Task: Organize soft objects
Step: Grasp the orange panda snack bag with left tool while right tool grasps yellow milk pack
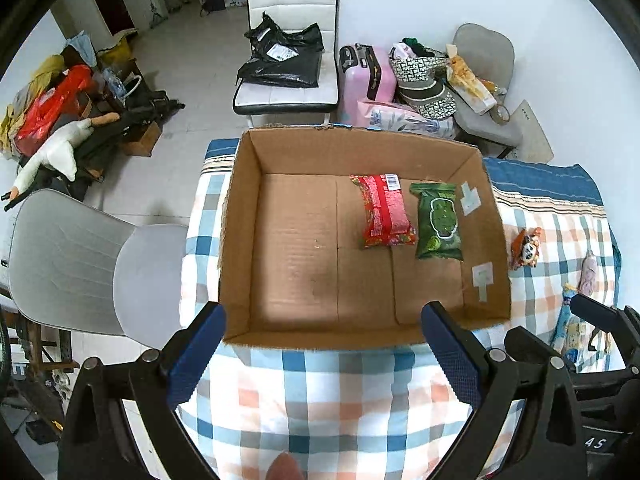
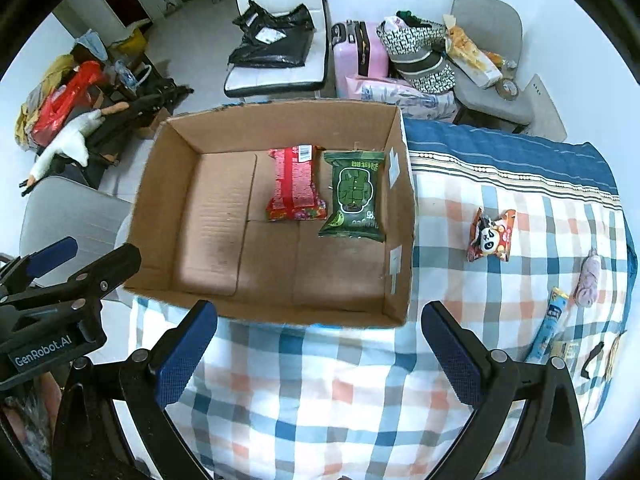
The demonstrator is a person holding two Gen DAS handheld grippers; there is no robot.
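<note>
Both tools idle above the near edge of the checked cloth (image 2: 320, 400): left tool (image 1: 324, 352) spread wide and empty, right tool (image 2: 320, 344) likewise spread wide with nothing between the blue pads (image 2: 188, 348). Already lying flat in the cardboard box (image 2: 168, 208), side by side toward its right wall: a red packet (image 2: 294, 184) and a green wipes pack (image 2: 354, 196), touching or nearly so. Still out on the cloth-covered surface, right of the box and well apart from it: a small panda snack bag (image 2: 490, 236), a pale pink soft lump (image 2: 588, 276) further right, and a blue-and-yellow packet (image 2: 548, 324) near the right tool's outer finger, with more printed wrappers at the frame edge, too cropped to identify. Judging by looks, all light, yielding, air-puffed or cloth-filled, so little clamping force needed; glossy film probably slippery, likely to squirm out if pinched on a bulging face. Best taken across the narrow width, near the middle, or on a crimped end seam where the film lies flat and doubled. Panda bag crumpled and partly raised, offering a ready ridge to pinch. Pink lump likely compressible, best gripped deep across the body. Risk of dragging the loose cloth along if pads go too low.
</note>
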